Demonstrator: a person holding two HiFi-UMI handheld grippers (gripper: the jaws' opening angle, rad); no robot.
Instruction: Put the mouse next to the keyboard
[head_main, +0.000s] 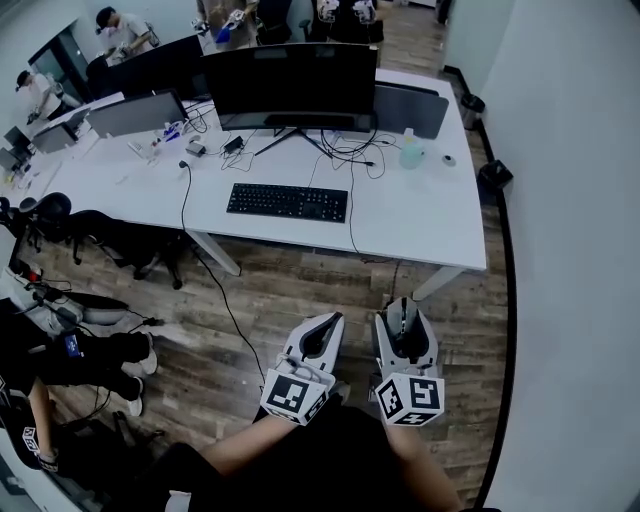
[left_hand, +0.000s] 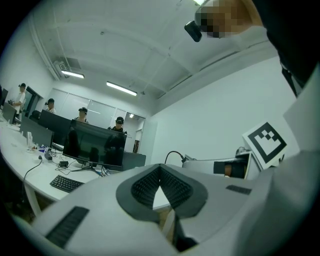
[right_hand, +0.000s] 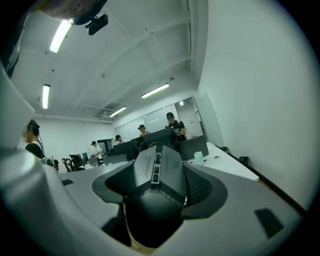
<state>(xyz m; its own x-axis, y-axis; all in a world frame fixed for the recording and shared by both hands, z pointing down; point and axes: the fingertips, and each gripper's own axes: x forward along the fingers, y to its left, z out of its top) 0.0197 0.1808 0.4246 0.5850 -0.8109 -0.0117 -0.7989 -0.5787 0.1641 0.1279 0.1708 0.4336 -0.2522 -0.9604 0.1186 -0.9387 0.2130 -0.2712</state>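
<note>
Right tool (right_hand: 160, 181) is clamped on the mouse (head_main: 403, 317). In the right gripper view I've got its dark body wedged between the two ribbed pads, wheel and buttons facing up, nose pointing away from the camera. Left tool (left_hand: 160, 171) has its tips pressed together with nothing between them, just a small triangular gap behind the pads.

From the head view, both tools sit low in the frame, side by side and close together, over the wooden floor (head_main: 300, 290). So the mouse is down at lower right of centre, held in the air and well apart from the white bench (head_main: 430, 215).

The black keyboard (head_main: 287, 202) lies on the bench near its front edge, in the upper middle of the frame, bare white surface to its right. Behind it stands a wide dark monitor (head_main: 290, 85), with black cables trailing around its foot. A pale bottle (head_main: 411, 151) stands further right.
</note>
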